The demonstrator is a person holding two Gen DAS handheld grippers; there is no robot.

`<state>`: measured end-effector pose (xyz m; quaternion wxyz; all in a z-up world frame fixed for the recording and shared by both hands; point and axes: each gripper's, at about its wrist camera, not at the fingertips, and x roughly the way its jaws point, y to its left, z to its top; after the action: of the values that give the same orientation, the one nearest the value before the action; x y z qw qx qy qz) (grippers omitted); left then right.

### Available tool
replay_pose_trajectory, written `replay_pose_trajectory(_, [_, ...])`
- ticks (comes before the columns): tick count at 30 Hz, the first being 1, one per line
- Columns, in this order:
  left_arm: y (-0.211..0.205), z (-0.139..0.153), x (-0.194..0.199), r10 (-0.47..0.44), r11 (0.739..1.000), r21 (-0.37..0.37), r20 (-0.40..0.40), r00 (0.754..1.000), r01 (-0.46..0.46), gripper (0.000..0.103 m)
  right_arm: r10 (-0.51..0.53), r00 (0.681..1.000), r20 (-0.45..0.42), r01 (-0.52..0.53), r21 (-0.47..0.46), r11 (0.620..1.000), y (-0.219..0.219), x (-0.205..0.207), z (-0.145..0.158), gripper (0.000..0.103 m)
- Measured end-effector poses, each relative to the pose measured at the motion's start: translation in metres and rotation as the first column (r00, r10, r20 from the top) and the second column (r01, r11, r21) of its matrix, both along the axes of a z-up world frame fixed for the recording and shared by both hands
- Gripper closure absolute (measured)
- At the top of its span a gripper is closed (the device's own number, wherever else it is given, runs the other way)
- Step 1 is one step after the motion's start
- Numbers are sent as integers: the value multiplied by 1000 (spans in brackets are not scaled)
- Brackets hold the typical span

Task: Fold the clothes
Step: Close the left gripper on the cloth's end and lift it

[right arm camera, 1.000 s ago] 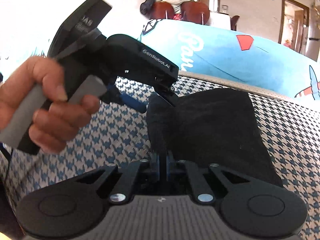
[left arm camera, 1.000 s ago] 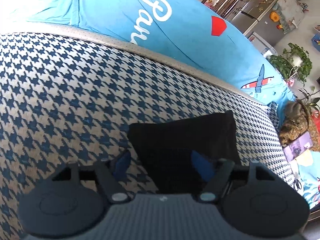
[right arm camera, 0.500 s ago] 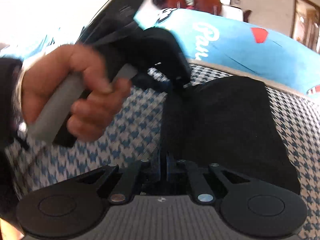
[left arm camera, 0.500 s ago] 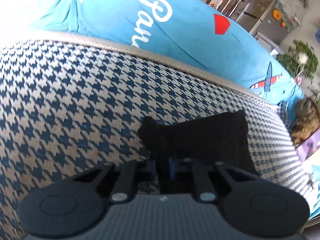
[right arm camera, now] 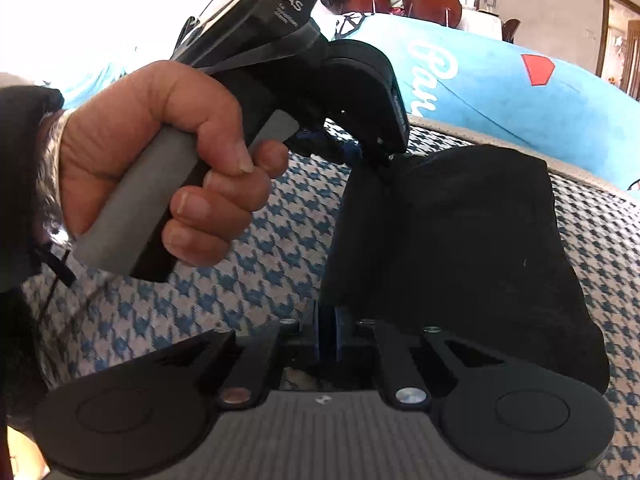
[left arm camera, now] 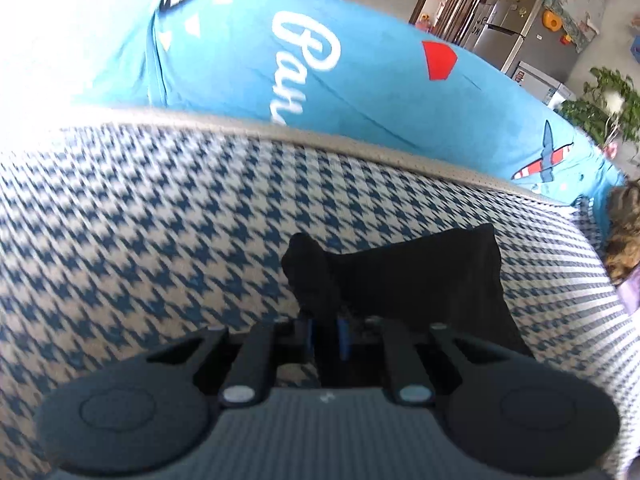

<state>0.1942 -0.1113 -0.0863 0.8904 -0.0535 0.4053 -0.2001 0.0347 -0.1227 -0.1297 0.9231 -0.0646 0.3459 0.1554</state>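
Houndstooth cushion (left arm camera: 160, 216), blue printed cover (left arm camera: 360, 80), fridge (left arm camera: 520, 48), houseplant (left arm camera: 604, 108)

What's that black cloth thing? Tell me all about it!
The black cloth is a soft, plain dark garment, folded into a thick flat bundle. It lies on the blue-and-white houndstooth cover. The left tongs pinch one bunched-up corner shut, and the right tongs pinch its near edge. No print or buttons show.

blue cover (left arm camera: 360, 72): white script "Pau", partly hidden | left claw's handheld unit (right arm camera: 288, 4): "AS", rest unreadable
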Motion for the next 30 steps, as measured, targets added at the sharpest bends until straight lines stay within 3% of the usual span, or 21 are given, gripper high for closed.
replay_pose_trajectory(11, [43,11,4,119,992,40,7,993,-119,92,92,996,17,-93,55,994,14,-4,10,94])
replay_pose_trajectory(20, [76,13,8,195,973,114,41,980,-199,92,41,997,64,-45,68,997,12,15,17,94])
replay_pose_trajectory(30, [108,17,9,237,961,134,60,970,-244,92,3,993,121,-13,81,997,15,46,19,94])
